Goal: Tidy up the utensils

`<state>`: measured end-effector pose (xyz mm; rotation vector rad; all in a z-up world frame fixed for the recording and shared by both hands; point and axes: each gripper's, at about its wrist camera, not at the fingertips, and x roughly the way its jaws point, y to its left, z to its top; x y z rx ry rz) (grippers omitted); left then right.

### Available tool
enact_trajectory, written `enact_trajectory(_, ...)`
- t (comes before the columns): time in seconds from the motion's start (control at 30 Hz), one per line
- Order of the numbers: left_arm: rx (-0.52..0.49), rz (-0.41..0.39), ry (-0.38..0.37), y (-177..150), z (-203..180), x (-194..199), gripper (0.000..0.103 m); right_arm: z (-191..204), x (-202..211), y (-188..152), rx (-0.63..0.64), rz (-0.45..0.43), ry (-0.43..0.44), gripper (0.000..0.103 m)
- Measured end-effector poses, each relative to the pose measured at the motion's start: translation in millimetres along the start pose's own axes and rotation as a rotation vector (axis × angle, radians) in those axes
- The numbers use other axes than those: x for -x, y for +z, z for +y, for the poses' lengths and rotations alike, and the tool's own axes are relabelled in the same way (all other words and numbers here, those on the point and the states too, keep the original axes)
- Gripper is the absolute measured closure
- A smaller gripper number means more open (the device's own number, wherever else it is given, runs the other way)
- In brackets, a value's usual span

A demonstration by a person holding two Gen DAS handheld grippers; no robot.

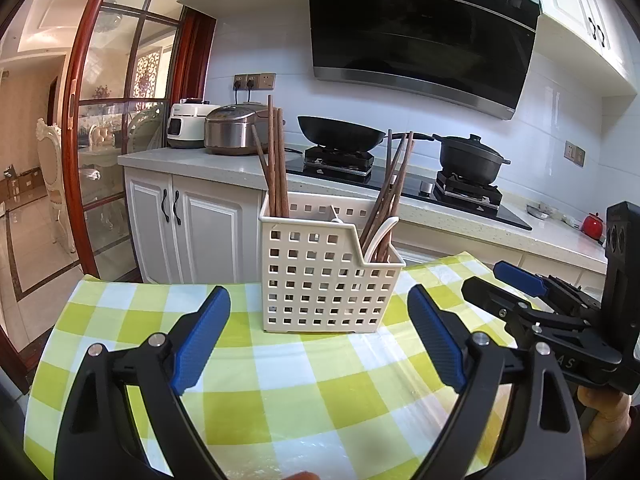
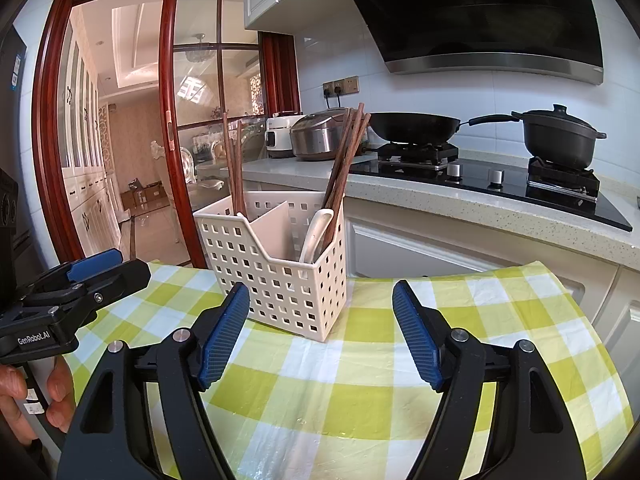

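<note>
presently both claws stand apart and empty: left gripper (image 1: 320, 332), right gripper (image 2: 322, 330). utensil basket (image 1: 320, 276) sits upright on the checked cloth (image 1: 280, 400), chopsticks (image 1: 276, 160) and spoon (image 2: 316, 232) sorted by compartment, likely for access.

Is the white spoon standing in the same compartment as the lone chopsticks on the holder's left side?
No, the white spoon leans among the chopsticks in the right compartment.

wok (image 1: 340, 133) on stove | lidded black pot (image 1: 470, 156) beside it | rice cooker (image 1: 236, 130) on counter | checked tablecloth (image 1: 280, 392)
</note>
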<state>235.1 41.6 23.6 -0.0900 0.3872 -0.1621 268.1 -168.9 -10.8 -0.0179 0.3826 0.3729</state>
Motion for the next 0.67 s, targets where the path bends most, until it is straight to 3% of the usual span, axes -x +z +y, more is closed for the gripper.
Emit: enact_trajectory(0.67,-0.011,-0.001,0.008,-1.6,-2.4,0.4,0.015,-0.4,-0.5,0.0,0.001,0.002,0.0,0.033)
